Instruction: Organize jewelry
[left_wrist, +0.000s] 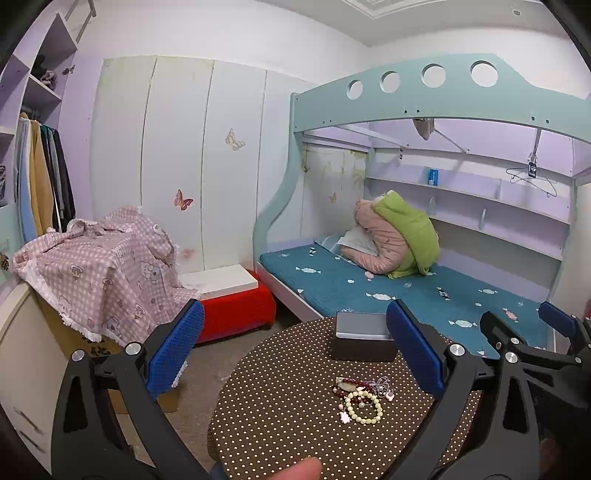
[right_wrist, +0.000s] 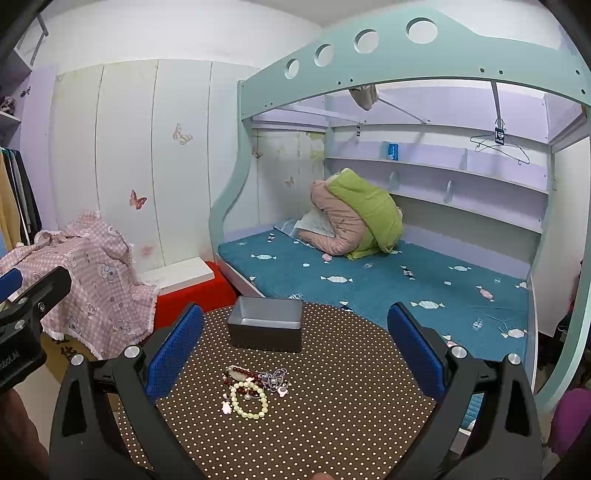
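A small pile of jewelry (left_wrist: 364, 397) lies on a round table with a brown polka-dot cloth (left_wrist: 280, 413). It holds a cream bead bracelet (right_wrist: 249, 415), a dark red bead string (right_wrist: 245, 373) and a silvery chain (right_wrist: 274, 376). Behind the pile stands an open grey metal box (right_wrist: 266, 328), seemingly with nothing in it. My left gripper (left_wrist: 295, 350) hovers open above the table's left side, the pile just below its right finger. My right gripper (right_wrist: 295, 350) is open too, with the pile low between its fingers, nearer the left one. Neither holds anything.
A bed with a teal mattress (right_wrist: 369, 280) and a bundled quilt (right_wrist: 354, 214) lies behind the table. A red stool (left_wrist: 236, 314) and a pink-covered cardboard box (left_wrist: 99, 269) stand to the left. White wardrobe doors (left_wrist: 177, 166) fill the back wall.
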